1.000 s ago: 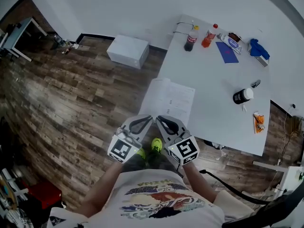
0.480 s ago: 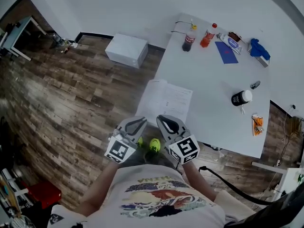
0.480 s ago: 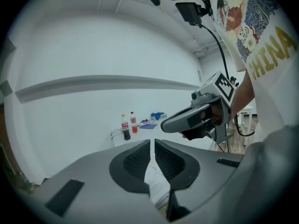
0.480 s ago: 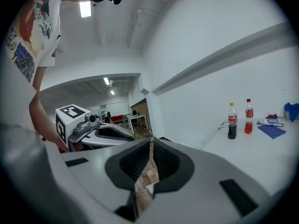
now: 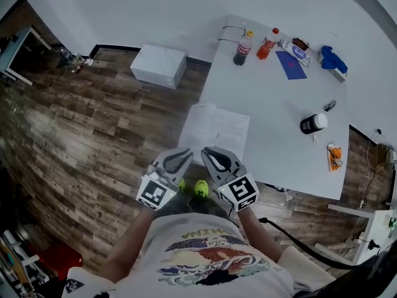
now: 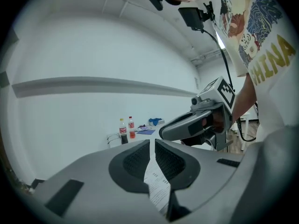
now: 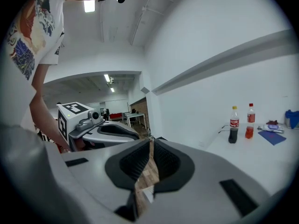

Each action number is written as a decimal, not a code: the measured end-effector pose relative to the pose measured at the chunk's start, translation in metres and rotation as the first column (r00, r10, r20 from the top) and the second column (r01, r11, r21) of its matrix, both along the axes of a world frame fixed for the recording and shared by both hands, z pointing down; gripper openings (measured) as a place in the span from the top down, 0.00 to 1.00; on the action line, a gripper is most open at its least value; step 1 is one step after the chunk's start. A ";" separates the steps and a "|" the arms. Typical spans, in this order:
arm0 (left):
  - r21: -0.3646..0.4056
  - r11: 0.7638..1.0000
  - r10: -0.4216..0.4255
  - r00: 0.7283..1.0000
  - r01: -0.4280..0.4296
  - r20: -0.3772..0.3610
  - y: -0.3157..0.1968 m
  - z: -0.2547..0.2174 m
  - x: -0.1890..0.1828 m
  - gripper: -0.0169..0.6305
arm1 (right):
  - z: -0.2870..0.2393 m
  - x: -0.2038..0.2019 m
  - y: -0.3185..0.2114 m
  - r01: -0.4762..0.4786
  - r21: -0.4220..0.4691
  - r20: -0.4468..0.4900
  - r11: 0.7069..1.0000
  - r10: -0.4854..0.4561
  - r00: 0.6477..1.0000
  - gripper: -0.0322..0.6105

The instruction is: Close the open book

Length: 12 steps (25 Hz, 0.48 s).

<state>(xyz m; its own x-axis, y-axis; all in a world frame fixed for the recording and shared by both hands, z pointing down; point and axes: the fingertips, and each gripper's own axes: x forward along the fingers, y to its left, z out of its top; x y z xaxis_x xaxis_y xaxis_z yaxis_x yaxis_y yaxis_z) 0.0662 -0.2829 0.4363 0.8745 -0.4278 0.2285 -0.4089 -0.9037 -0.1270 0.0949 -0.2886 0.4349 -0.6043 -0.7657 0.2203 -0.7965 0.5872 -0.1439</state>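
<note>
The open book (image 5: 214, 128) lies flat with its white printed pages up, on the near left corner of the white table (image 5: 279, 98). Both grippers hang side by side just short of the book's near edge, over the floor. My left gripper (image 5: 185, 154) is shut and empty, and so is my right gripper (image 5: 208, 153). In the left gripper view the jaws (image 6: 152, 146) meet, and a strip of printed page (image 6: 158, 190) shows through the slit below them. In the right gripper view the jaws (image 7: 150, 146) are also together, with wooden floor behind.
At the table's far end stand a cola bottle (image 5: 243, 48) and an orange drink bottle (image 5: 268, 45), next to a blue notebook (image 5: 290, 64) and a blue cloth (image 5: 332, 59). A black jar (image 5: 312, 124) stands mid-right. A white box (image 5: 158, 66) sits on the wooden floor.
The left gripper has slid a little to the left and lower, so the tips stand slightly further apart. Both stay shut. The book has not moved.
</note>
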 end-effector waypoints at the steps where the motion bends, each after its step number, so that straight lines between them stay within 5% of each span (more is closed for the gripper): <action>1: -0.001 1.000 0.006 1.000 -0.006 0.000 -0.003 0.002 0.000 0.95 | 0.003 -0.002 -0.002 -0.001 -0.004 -0.005 1.000 0.001 1.000 0.91; 12: -0.022 0.999 0.042 0.999 -0.041 0.002 -0.043 0.044 -0.023 0.93 | 0.048 -0.018 -0.037 -0.033 -0.054 -0.058 0.998 0.030 0.998 0.90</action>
